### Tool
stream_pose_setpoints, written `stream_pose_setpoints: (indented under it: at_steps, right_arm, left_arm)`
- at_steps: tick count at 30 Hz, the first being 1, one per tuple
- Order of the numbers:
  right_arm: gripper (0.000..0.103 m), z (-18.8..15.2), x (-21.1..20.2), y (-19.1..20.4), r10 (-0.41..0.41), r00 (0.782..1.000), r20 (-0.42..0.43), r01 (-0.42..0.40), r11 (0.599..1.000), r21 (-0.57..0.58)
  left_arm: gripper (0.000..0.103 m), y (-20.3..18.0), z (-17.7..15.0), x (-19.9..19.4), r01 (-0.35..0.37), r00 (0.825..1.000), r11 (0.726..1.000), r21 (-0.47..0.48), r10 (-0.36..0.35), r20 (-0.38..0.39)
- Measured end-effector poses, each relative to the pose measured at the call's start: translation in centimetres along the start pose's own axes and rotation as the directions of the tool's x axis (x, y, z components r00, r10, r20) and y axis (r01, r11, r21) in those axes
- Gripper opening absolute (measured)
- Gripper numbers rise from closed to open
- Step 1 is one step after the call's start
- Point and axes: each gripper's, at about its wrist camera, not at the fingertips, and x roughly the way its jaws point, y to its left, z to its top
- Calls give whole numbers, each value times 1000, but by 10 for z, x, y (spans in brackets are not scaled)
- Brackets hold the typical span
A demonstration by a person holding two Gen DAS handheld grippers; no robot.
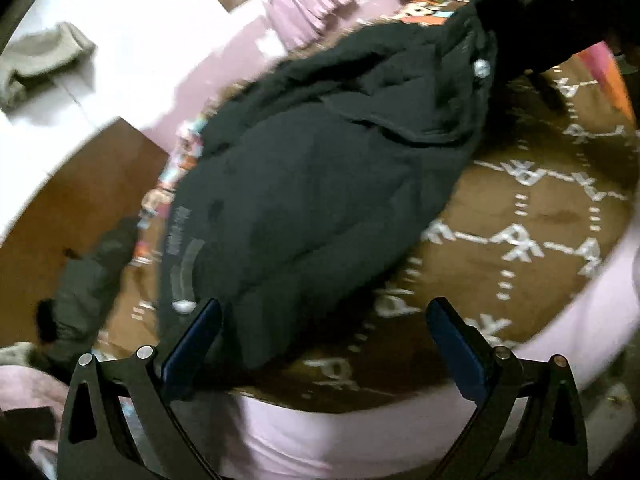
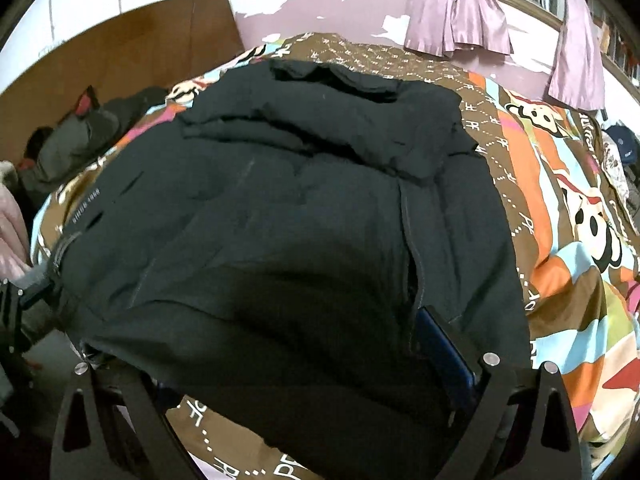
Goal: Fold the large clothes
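Lying spread over the brown patterned bedspread [image 2: 516,148], the big black padded jacket [image 2: 280,208] served as the landmark for everything else. In the left wrist view the left gripper [image 1: 324,344] hovered at the jacket's [image 1: 312,184] near hem with its jaws wide apart, the left blue finger pad [image 1: 192,348] at the hem edge and the other pad over the bedspread [image 1: 520,216]; whether the left pad touched the fabric could not be told. In the right wrist view the right gripper [image 2: 404,344] sat low at the jacket's near edge, black fabric draped between its fingers; only one blue pad [image 2: 444,348] showed, so its jaw state could not be told. Beyond the jacket's far edge hung pink curtains [image 2: 460,12]. Left of the jacket a wooden headboard [image 2: 128,52] stood, with a dark grey garment [image 2: 80,136] heaped before it.
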Motion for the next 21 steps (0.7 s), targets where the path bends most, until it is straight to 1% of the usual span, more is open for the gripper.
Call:
stream_pose_setpoints:
  at_steps: [1,2,4,5,6,7,10,12,13,15,16,18,21]
  right_arm:
    - [100,1,-2,-3,6,1000,5,-6,1000,13]
    - [100,3,-3,-8,11,1000,8,-11,1000,24]
    - [100,7,-5,-13,20,1000,12,-20,999,46]
    - [100,7,-7,-14,23,1000,16,-23,998,51]
    - [100,7,-9,-15,23,1000,20,-24,998,51]
    - [100,8,-10,-14,23,999,22,-24,999,46]
    - [100,5,-14,-9,-5,1000,28,5,1000,2]
    - [99,1,-15,-2,-48,998,35,50,997,-54]
    - [99,-2,-15,1,-71,997,37,74,994,-85]
    - [99,-9,-14,9,-129,991,37,134,978,-158]
    - [99,-13,-12,11,-144,989,35,148,972,-184]
    - [99,-26,-6,19,-171,985,15,169,954,-246]
    - [99,-48,12,28,-197,979,-51,170,929,-329]
  left_arm:
    - [92,2,0,0,-41,999,999,1,41,12]
    - [87,3,-1,0,-67,998,998,1,67,18]
    - [59,6,-3,2,-96,995,995,7,96,18]
    - [54,7,-3,4,-101,995,995,14,101,7]
    - [45,7,-3,7,-106,994,994,19,106,-3]
    - [40,7,-3,9,-110,994,994,24,110,-7]
    - [33,12,-2,8,-103,995,995,15,103,-1]
    - [31,15,0,5,-93,996,996,-1,93,5]
    - [28,20,1,4,-84,996,996,-17,85,12]
    - [26,30,5,-2,-64,997,996,-57,66,39]
    - [25,34,8,-3,-63,997,996,-69,67,50]
    - [24,47,16,1,-45,997,994,-96,51,61]
    - [22,60,27,1,8,998,989,-147,2,65]
